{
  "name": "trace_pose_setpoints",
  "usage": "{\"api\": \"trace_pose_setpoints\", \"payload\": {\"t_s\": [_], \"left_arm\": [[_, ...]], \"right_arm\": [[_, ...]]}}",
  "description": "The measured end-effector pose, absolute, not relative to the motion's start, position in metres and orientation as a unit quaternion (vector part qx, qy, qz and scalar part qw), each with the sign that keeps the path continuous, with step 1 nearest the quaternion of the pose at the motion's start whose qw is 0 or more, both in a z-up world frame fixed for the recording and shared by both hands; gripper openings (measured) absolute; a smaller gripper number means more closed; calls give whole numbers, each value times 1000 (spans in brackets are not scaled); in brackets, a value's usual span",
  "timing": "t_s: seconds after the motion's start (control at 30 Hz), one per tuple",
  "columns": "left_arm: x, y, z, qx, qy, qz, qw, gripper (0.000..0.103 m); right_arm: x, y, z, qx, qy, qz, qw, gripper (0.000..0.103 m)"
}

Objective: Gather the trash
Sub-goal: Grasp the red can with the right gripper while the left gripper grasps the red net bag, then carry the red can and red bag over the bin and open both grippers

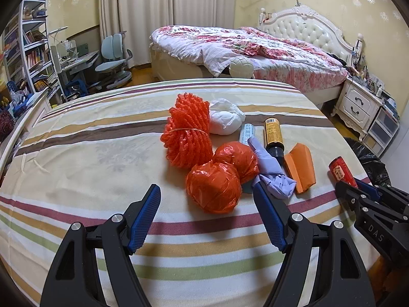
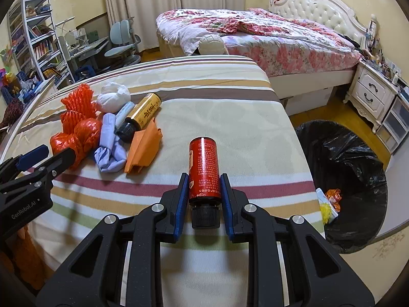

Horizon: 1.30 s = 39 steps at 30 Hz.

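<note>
My right gripper (image 2: 203, 179) is shut on a red bottle (image 2: 203, 168) with a black cap, held over the striped table (image 2: 230, 117); bottle (image 1: 342, 171) and gripper (image 1: 355, 186) also show in the left wrist view. My left gripper (image 1: 207, 192) is open just in front of an orange plastic bag ball (image 1: 213, 188). Behind it lie a second orange ball (image 1: 236, 157), an orange foam net (image 1: 188, 133), a white wad (image 1: 226, 117), a purple glove (image 1: 271, 171), a yellow bottle (image 1: 273, 134) and an orange paper (image 1: 301, 166).
A bin lined with a black bag (image 2: 358, 168) stands on the floor right of the table, with some trash inside. Beyond are a flowered bed (image 2: 255, 33), a nightstand (image 2: 373, 92), a desk with chair (image 2: 122, 43) and a bookshelf (image 2: 33, 33).
</note>
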State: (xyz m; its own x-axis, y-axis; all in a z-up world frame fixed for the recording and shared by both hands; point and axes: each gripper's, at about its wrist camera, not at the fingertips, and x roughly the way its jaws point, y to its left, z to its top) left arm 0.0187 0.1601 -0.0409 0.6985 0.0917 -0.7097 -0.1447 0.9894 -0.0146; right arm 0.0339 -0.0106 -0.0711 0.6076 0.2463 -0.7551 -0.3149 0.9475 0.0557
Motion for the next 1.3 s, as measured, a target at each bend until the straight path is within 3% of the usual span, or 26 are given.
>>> {"api": "trace_pose_setpoints", "payload": {"t_s": [0.1, 0.17, 0.73, 1.3], "left_arm": [[21, 158, -45, -33, 392, 58, 917, 56], [21, 160, -47, -35, 400, 50, 914, 39], [-16, 154, -24, -55, 361, 23, 931, 35], [14, 74, 9, -36, 304, -53, 950, 35]], "right_arm": [[38, -11, -71, -39, 415, 157, 895, 24], [38, -10, -71, -39, 417, 158, 895, 24], [16, -24, -56, -27, 393, 150, 907, 24], [26, -109, -20, 2, 338, 56, 940, 24]]}}
